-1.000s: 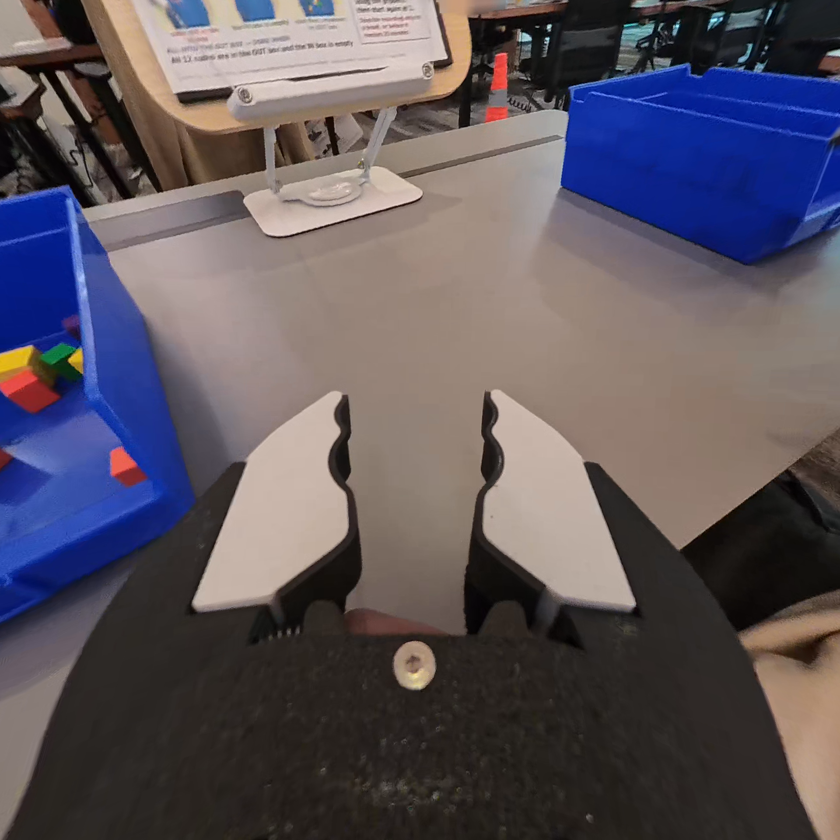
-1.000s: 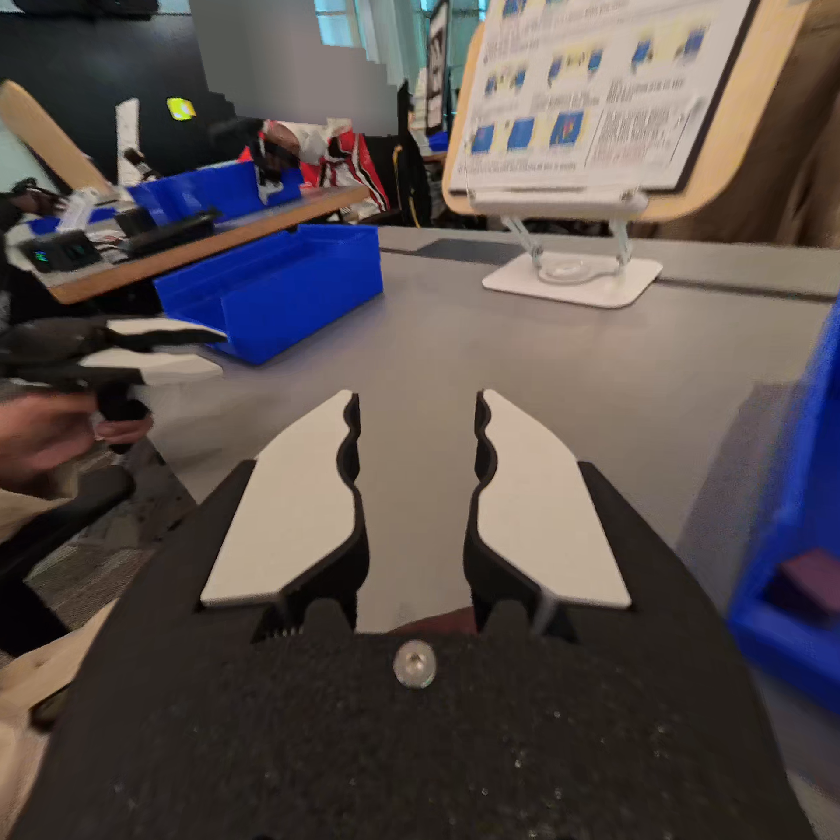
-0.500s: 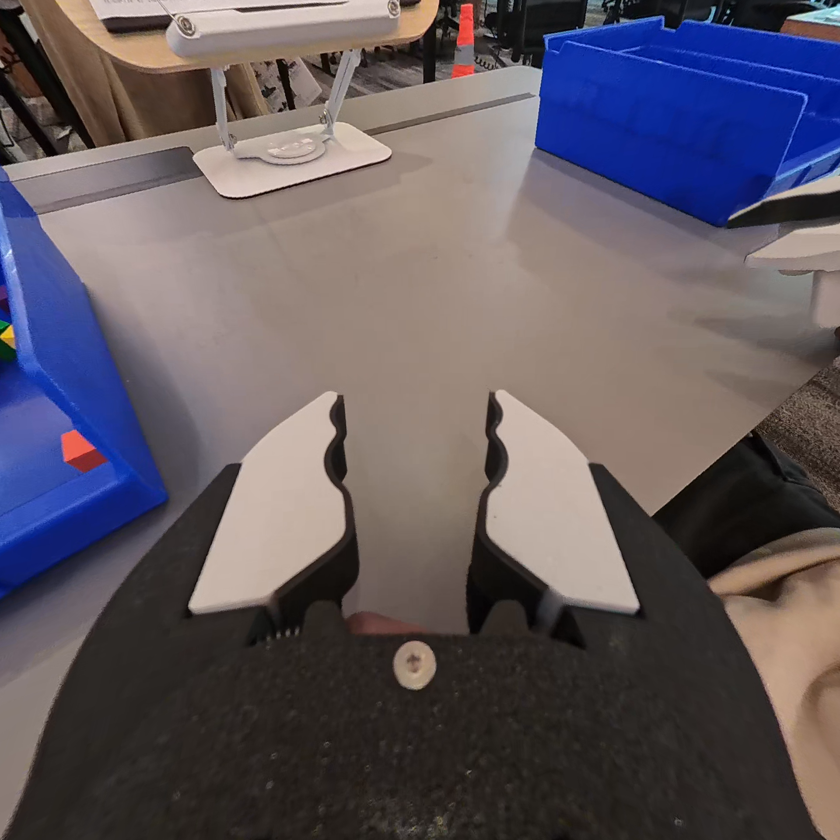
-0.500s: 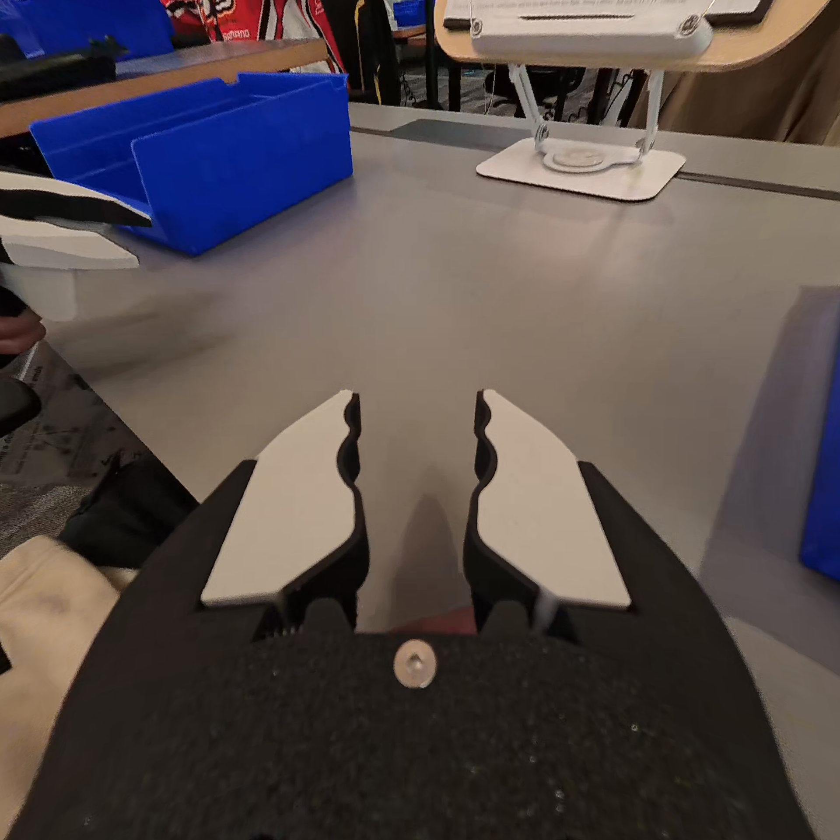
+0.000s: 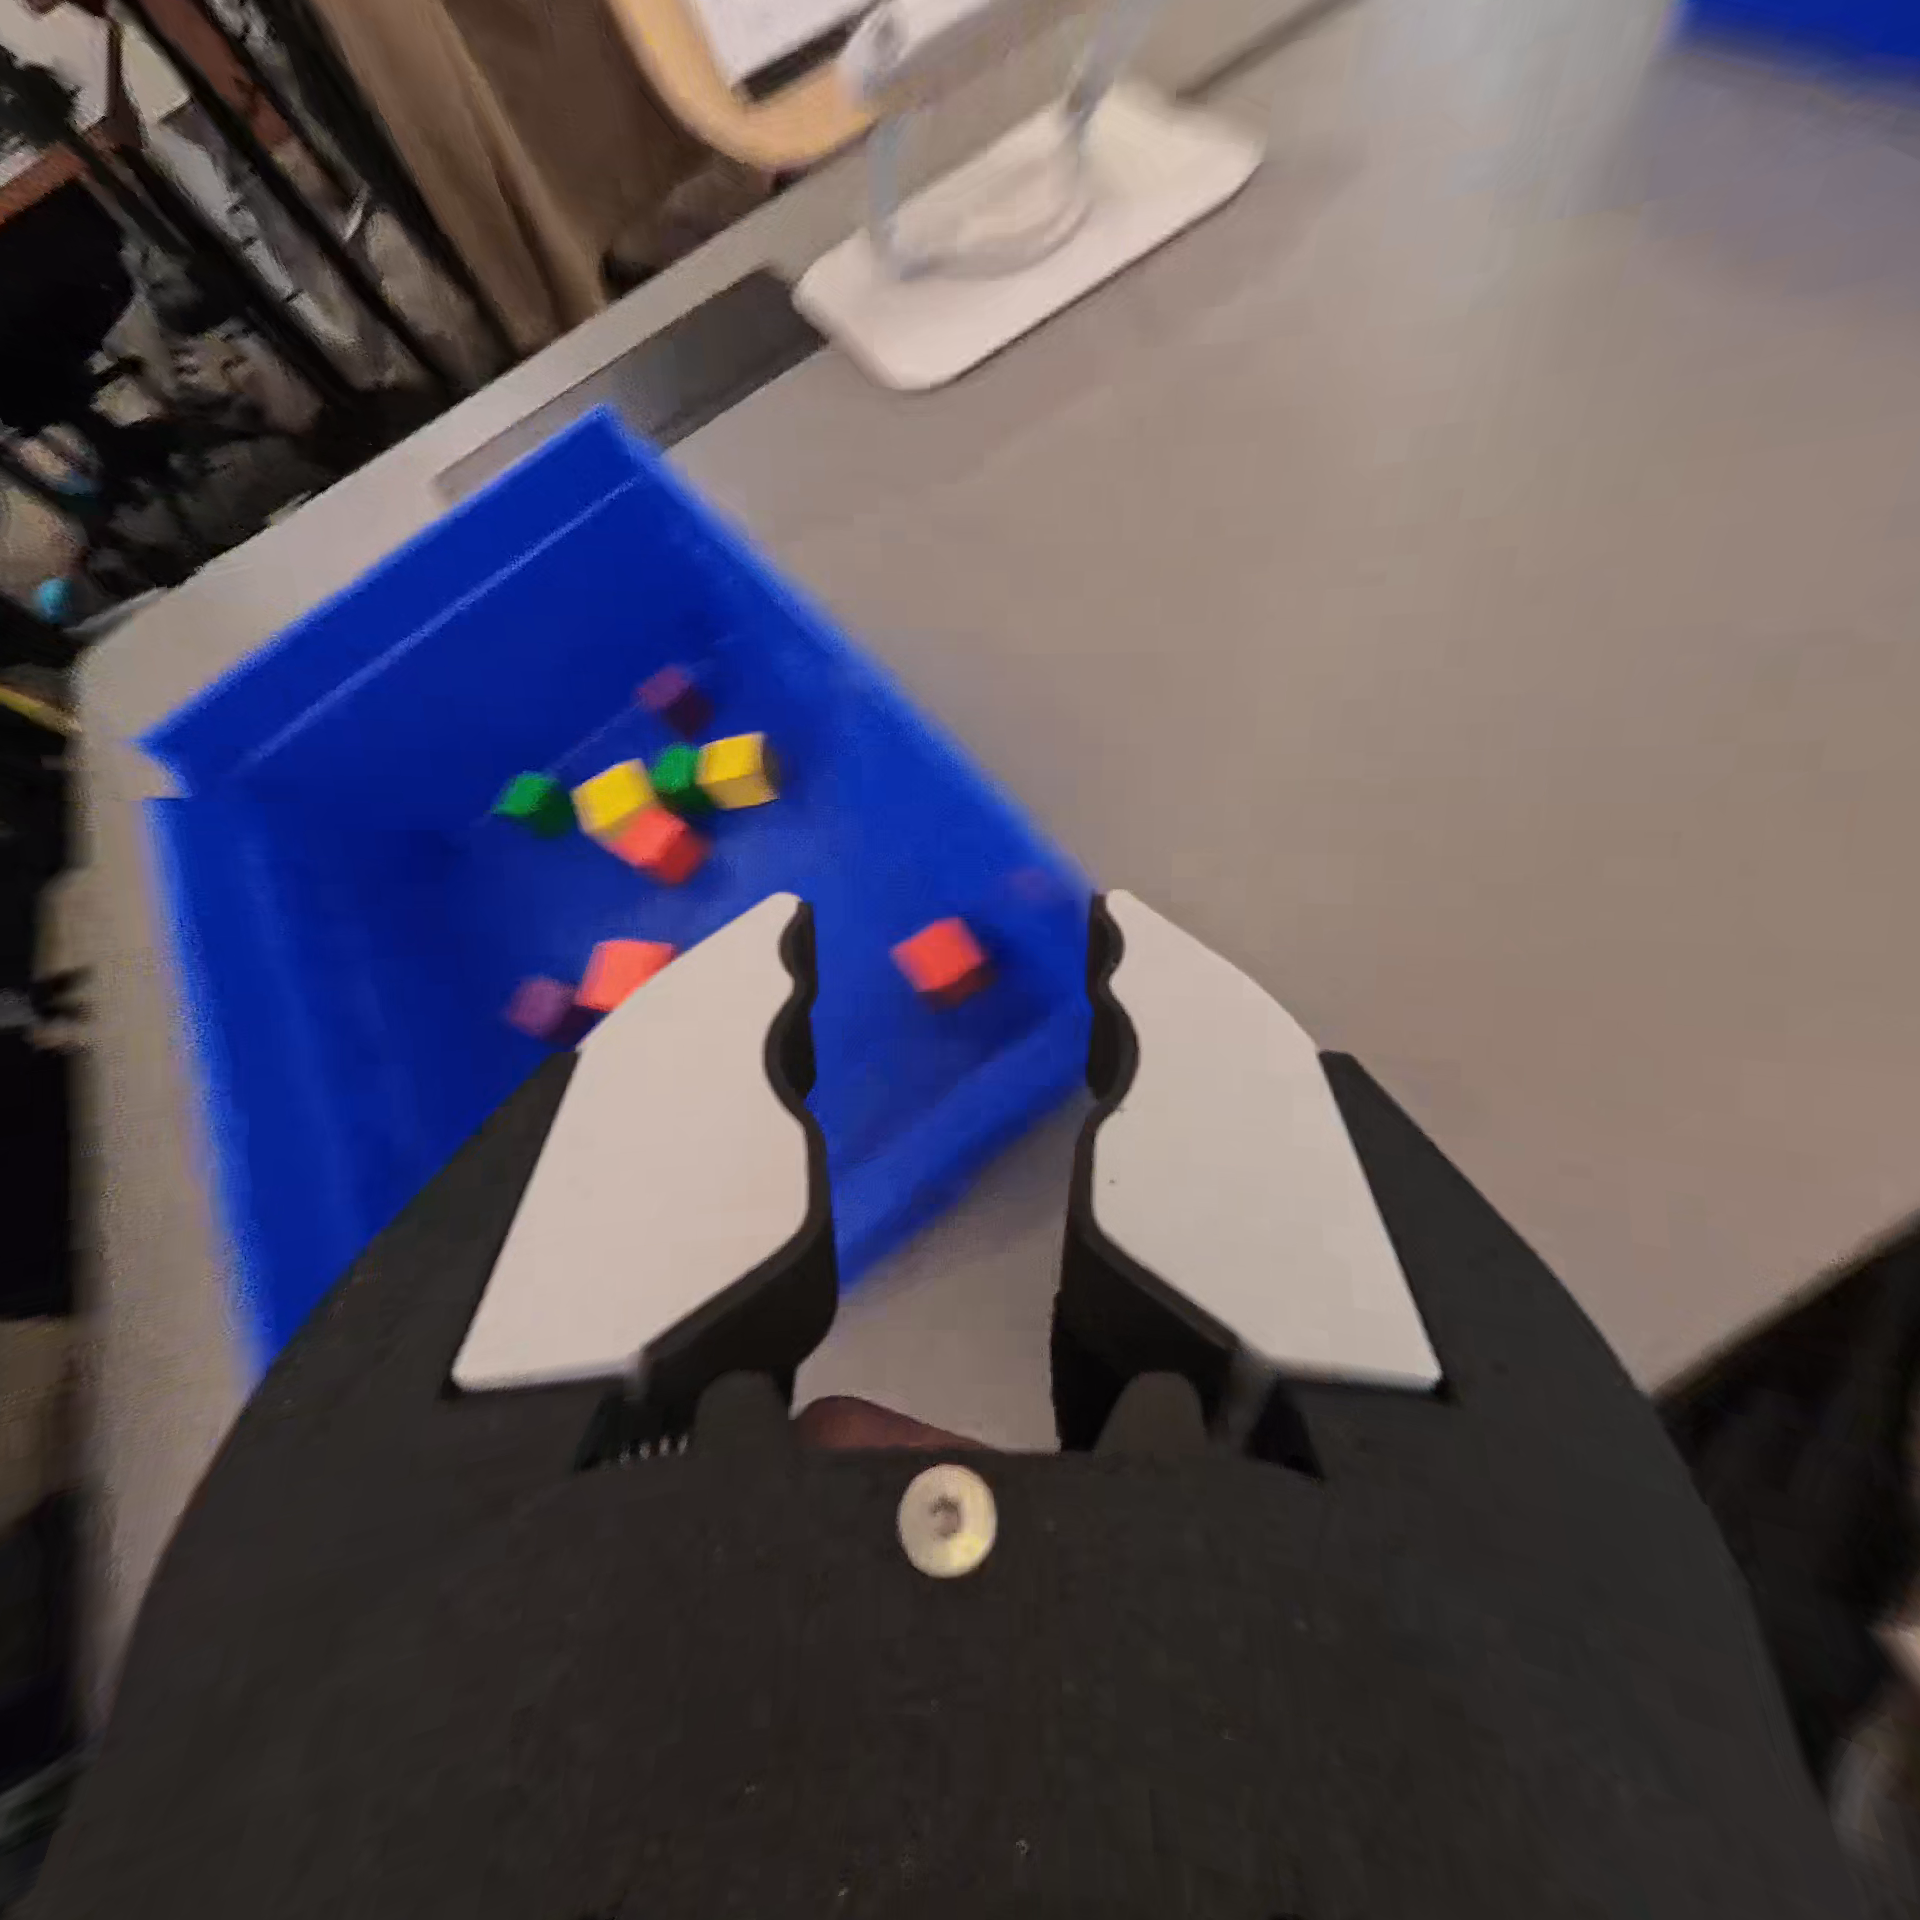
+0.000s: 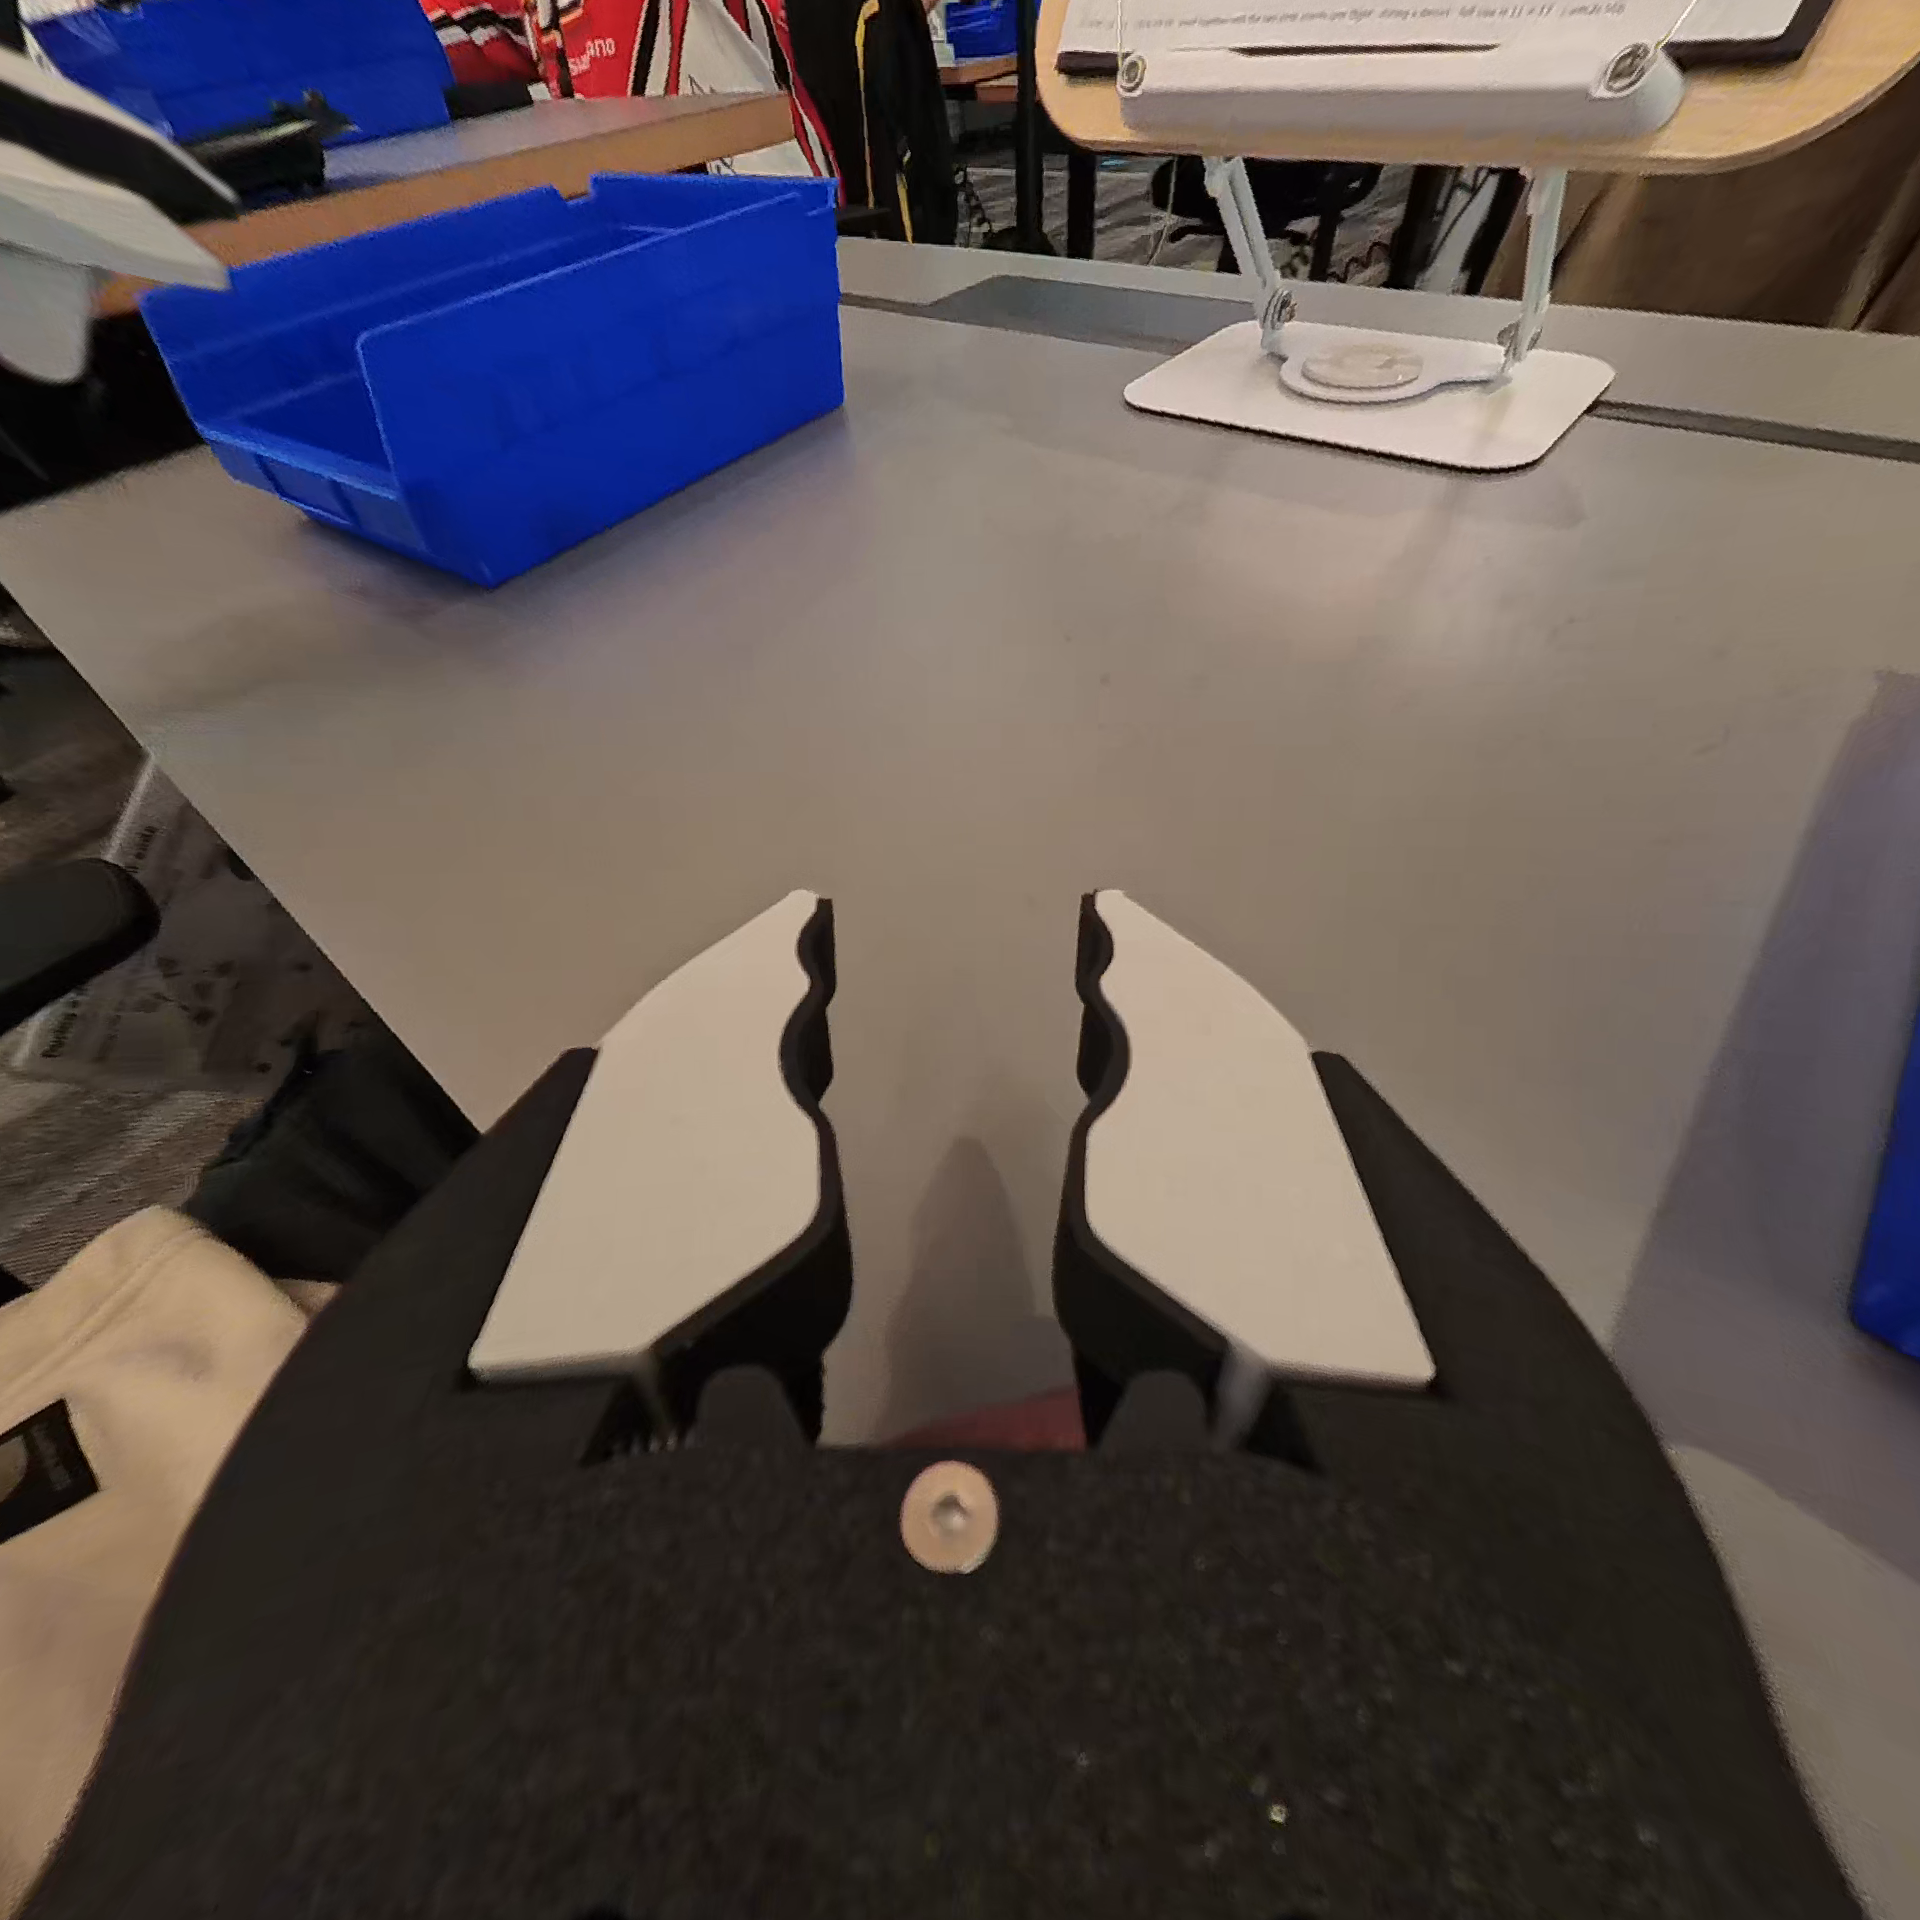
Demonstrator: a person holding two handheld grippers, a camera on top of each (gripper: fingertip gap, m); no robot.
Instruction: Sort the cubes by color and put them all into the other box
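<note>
Step in hand: the opening reach. The left hand-held gripper (image 5: 945, 914) hangs over the near corner of the blue box of cubes (image 5: 312, 1018), nothing lifted yet; by the look of the cubes, none has left this box.

Left hand-held gripper: spread wide and empty, fingers pointing toward 12 o'clock. The view is motion-blurred.

Right hand-held gripper (image 6: 954, 904): also spread wide and empty, over bare grey worktop (image 6: 1143, 644).

Cubes: nine can be made out, all loose on the box floor. A red cube (image 5: 938, 957) shows just past the gap between the left fingertips, nearest to them. A second red cube (image 5: 621, 971) and a purple cube (image 5: 542, 1006) lie at 10 o'clock of the fingertips, partly hidden by the left finger. Farther in, at 11 o'clock, sits a tight cluster: two yellow cubes (image 5: 739, 770), two green cubes (image 5: 532, 801) and a third red cube (image 5: 659, 842). Another purple cube (image 5: 673, 694) lies beyond.

Other box: an empty-looking blue box (image 6: 582, 353) stands at 10 o'clock in the right wrist view, well apart from the right hand-held gripper.

Also on the worktop: a white stand (image 6: 1371, 390) carrying an instruction board.

Next move, as a judgement: lower the left fingers astride the nearest red cube, square to its faces, close, then carry it across. The box's near wall is close to that cube and could foul a finger.
</note>
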